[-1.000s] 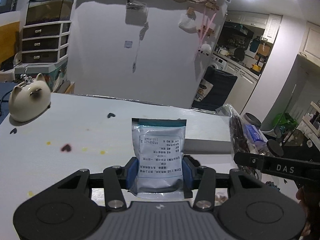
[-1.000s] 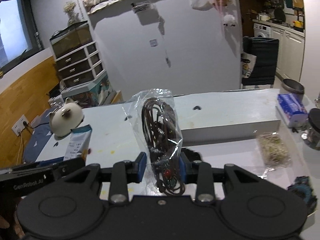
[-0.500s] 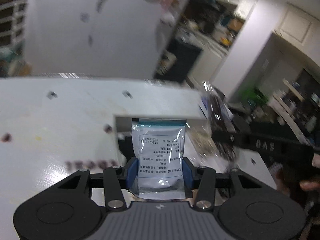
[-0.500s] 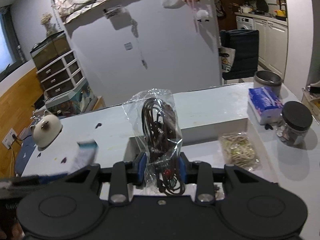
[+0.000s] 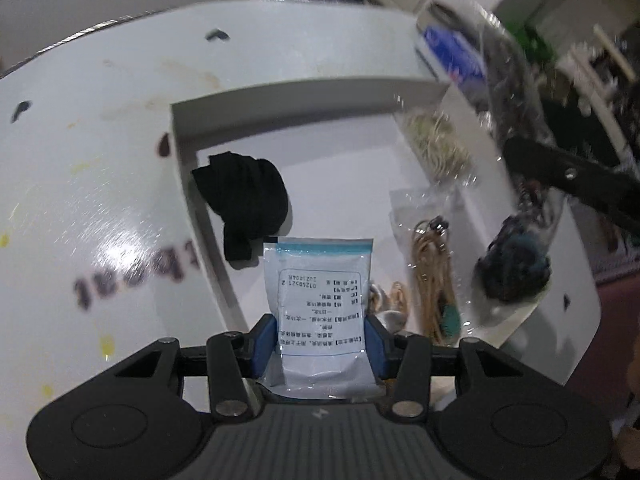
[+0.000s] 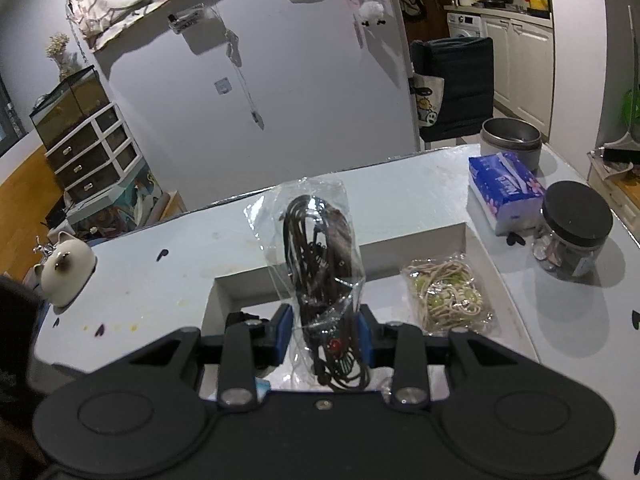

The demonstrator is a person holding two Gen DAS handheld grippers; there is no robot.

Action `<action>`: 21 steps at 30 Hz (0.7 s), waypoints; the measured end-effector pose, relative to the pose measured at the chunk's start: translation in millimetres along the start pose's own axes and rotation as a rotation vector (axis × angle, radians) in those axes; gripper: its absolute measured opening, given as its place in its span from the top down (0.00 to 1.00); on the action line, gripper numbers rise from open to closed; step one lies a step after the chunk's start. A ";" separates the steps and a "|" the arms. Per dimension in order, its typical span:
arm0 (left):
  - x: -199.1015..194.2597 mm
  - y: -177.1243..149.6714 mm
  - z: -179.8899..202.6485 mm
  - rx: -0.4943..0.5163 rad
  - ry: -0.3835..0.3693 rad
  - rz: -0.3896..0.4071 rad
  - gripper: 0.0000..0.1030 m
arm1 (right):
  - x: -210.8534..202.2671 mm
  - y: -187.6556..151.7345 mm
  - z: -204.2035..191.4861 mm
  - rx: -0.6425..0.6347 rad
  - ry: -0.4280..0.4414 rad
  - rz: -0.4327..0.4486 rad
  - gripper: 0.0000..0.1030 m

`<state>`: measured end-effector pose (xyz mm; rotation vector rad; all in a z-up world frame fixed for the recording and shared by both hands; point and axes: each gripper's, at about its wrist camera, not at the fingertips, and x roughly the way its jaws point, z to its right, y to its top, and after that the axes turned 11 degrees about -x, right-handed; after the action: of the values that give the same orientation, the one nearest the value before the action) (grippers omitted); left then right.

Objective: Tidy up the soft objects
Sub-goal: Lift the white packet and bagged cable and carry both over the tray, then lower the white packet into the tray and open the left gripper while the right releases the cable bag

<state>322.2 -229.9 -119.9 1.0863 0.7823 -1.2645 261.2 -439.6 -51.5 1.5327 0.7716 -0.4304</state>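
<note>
Left wrist view: the left gripper (image 5: 319,338) clamps a white printed zip pouch (image 5: 320,300) upright above the shallow white tray (image 5: 182,152). The right gripper (image 6: 323,334) pinches a clear bag of dark cord (image 6: 320,264) between its blue pads.

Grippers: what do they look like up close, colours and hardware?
Both match: the left gripper and the right gripper have a black body with two round discs, black linkage bars with silver screws, and blue finger pads. No cables or sleeves show.
</note>
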 end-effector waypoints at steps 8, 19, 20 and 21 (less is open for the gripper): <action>45.1 31.7 5.4 0.104 0.030 -0.120 0.51 | 21.8 4.3 5.2 -0.006 -0.013 -0.042 0.66; 47.3 40.0 7.0 0.183 0.135 0.028 0.46 | 82.0 5.4 5.8 0.075 0.029 -0.178 0.65; 46.9 35.2 8.9 0.201 0.145 0.049 0.45 | 88.6 4.6 4.9 0.085 0.034 -0.194 0.65; 46.9 30.0 10.9 0.226 0.152 0.065 0.44 | 94.0 4.3 4.1 0.089 0.040 -0.206 0.65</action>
<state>358.6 -257.4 -153.6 1.3930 0.7232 -1.2469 330.8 -423.3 -112.8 1.5544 0.9565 -0.5949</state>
